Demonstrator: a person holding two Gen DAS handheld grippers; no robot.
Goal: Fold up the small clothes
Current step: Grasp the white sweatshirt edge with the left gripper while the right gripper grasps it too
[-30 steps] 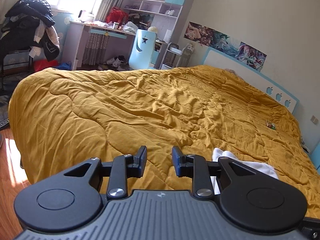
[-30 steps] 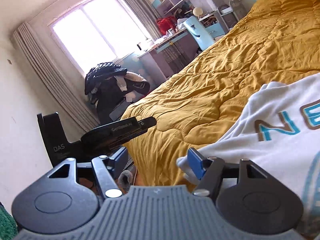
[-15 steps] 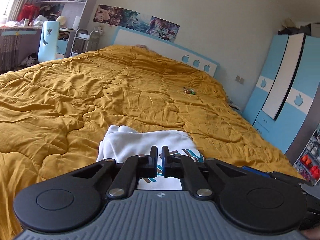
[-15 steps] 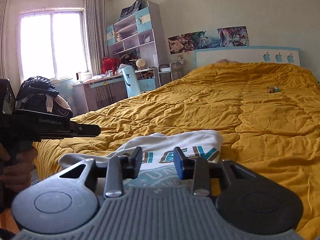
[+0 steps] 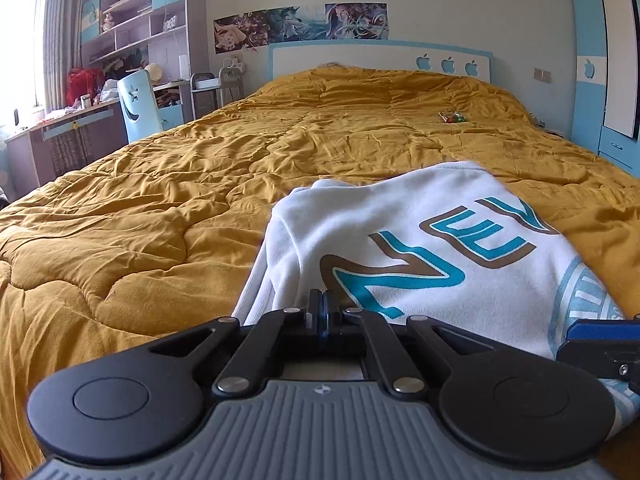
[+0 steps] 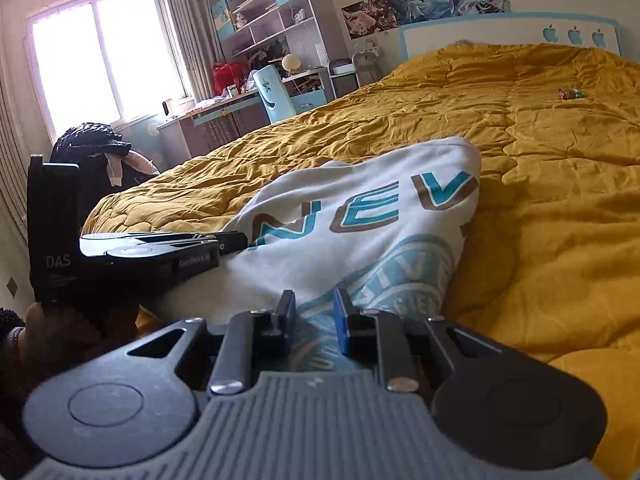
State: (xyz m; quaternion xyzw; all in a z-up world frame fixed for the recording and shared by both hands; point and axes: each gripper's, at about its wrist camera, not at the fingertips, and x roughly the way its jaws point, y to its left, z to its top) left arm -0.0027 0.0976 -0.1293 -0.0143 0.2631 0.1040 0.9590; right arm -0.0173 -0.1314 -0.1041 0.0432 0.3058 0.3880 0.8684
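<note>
- A second ago both tools looked out over the yellow quilt (image 5: pixel 160 208) towards the desk and window, with the white garment (image 5: pixel 400 240) only at the edge of view; now both sit low at its near edge, facing the headboard.
- The left tool (image 5: pixel 320 312), whose jaws stood apart a second ago, is now closed; its tips lie at the garment's near left edge, and it seems to pinch the cloth there, though the tips hide the contact itself.
- The right tool (image 6: pixel 314 312) has narrowed a good deal and its jaws are closing right now, with the printed cloth lying between the blue pads; they do not yet press on it.
- In my judgement, this means the first fold is being set up: two holds along the near edge, ready to lift and carry it over.
- Count: one garment, lying partly bunched on the near part of the bed; two tools; one small coloured item (image 5: pixel 452 117) far up the quilt, well apart from the work.
</note>
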